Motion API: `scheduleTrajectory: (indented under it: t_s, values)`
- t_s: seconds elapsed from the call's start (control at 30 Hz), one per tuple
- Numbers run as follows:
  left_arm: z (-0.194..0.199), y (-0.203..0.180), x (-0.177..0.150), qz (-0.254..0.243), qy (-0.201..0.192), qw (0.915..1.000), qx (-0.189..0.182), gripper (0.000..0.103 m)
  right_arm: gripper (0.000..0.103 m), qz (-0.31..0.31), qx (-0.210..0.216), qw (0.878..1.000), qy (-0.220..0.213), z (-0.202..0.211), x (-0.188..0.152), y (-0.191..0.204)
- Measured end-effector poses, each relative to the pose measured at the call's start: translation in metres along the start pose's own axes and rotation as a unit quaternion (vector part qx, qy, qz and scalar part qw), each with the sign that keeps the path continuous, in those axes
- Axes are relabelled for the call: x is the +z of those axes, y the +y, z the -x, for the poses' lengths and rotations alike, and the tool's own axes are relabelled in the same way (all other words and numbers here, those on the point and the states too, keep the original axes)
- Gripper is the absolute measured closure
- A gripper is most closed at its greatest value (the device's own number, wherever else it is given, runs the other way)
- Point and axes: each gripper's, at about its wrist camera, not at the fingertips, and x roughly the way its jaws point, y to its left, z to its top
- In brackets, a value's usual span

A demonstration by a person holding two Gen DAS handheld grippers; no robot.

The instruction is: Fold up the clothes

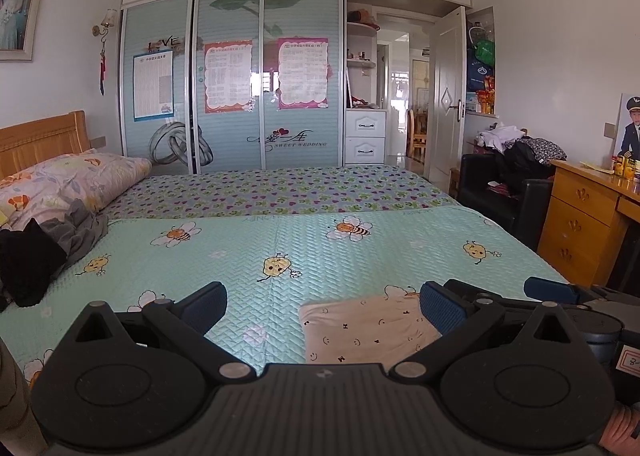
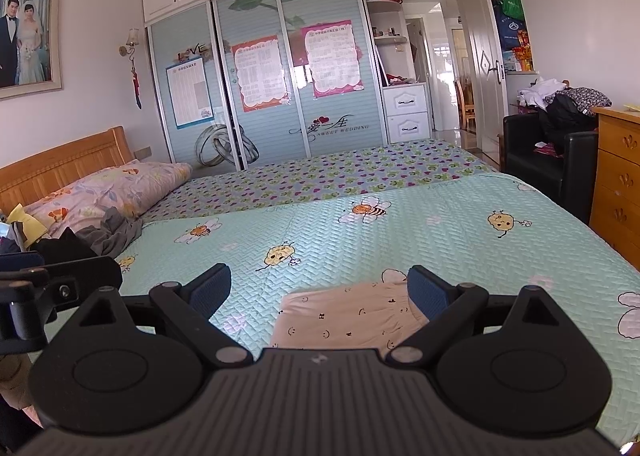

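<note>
A cream garment with small smiley prints [image 1: 360,330] lies folded into a neat rectangle on the mint bee-pattern bedspread [image 1: 280,252]. In the right wrist view the same folded garment [image 2: 344,316] sits just ahead of the fingers. My left gripper [image 1: 322,306] is open above the bedspread, its right finger over the garment's right edge. My right gripper [image 2: 320,290] is open too, with nothing between its fingers. Part of the right gripper [image 1: 560,292] shows at the right of the left wrist view. A heap of dark and grey clothes [image 1: 44,248] lies by the pillow.
A floral pillow [image 1: 68,180] and wooden headboard [image 1: 40,140] stand at the left. A black armchair [image 2: 548,156] piled with clothes and a wooden dresser [image 2: 620,176] flank the bed's right side. A sliding-door wardrobe [image 1: 232,80] fills the far wall.
</note>
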Motion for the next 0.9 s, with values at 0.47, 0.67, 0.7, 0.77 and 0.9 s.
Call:
scheduleTrajectory:
  t_s: [0.47,0.67,0.7,0.77,0.9]
  values:
    - [0.0012,0.0041,0.0011,-0.003,-0.002,1.0,-0.004,0.001,0.008,0.002,0.001,1.0,0.002,0.0002,0.0015,0.0008]
    - [0.0024,0.0075,-0.0003,-0.001,-0.003,1.0,-0.001,0.001,0.008,0.003,0.001,1.0,0.002,0.0021,0.0009,0.0013]
    - [0.0029,0.0077,0.0,0.0,-0.004,1.0,-0.001,0.001,0.008,0.002,0.001,1.0,0.002,0.0024,0.0007,0.0015]
    - [0.0042,0.0074,0.0006,-0.001,-0.006,1.0,0.0,0.001,0.008,0.003,0.002,1.0,0.002,0.0027,0.0008,0.0016]
    - [0.0059,0.0083,0.0014,-0.005,-0.012,0.9999,0.01,0.001,0.008,0.003,0.002,1.0,0.002,0.0029,0.0008,0.0018]
